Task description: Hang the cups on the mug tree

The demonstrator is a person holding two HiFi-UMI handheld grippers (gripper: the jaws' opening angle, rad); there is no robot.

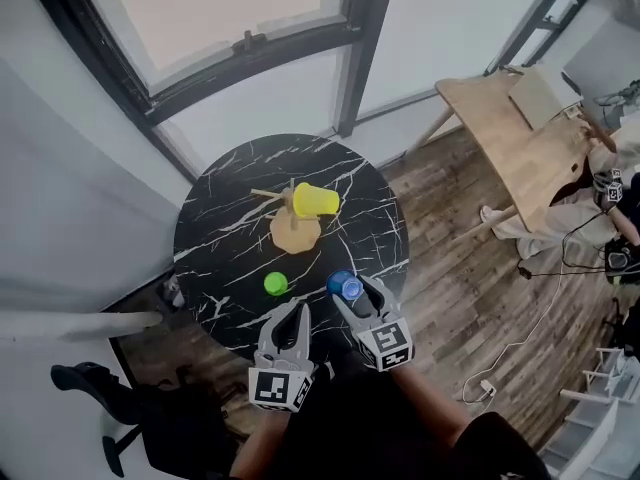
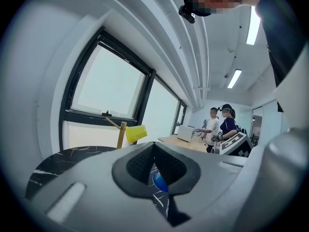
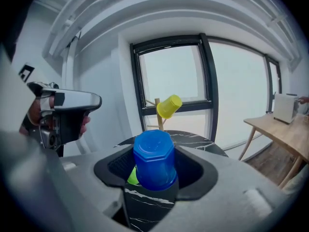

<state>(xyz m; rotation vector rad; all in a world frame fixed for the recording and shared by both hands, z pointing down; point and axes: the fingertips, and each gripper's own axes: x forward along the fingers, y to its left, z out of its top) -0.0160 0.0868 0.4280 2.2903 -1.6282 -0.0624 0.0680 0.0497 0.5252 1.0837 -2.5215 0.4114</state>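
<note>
A wooden mug tree (image 1: pixel 295 230) stands mid-table on the round black marble table (image 1: pixel 220 238), with a yellow cup (image 1: pixel 315 201) hanging on one peg. A blue cup (image 1: pixel 346 286) sits closed end up between the jaws of my right gripper (image 1: pixel 355 290), and both pads press its sides (image 3: pixel 154 158). A green cup (image 1: pixel 276 284) stands on the table just left of it and peeks out behind the blue cup (image 3: pixel 131 177). My left gripper (image 1: pixel 297 311) hovers near the front edge, shut and empty. In its view, the tree (image 2: pixel 121 134) and the yellow cup (image 2: pixel 136 133) lie ahead.
A window wall runs behind the table. A wooden desk (image 1: pixel 520 138) stands to the right on the wood floor, with two people (image 2: pixel 219 129) beside it. A black office chair base (image 1: pixel 95 388) lies at the lower left. A cable (image 1: pixel 520 338) trails over the floor.
</note>
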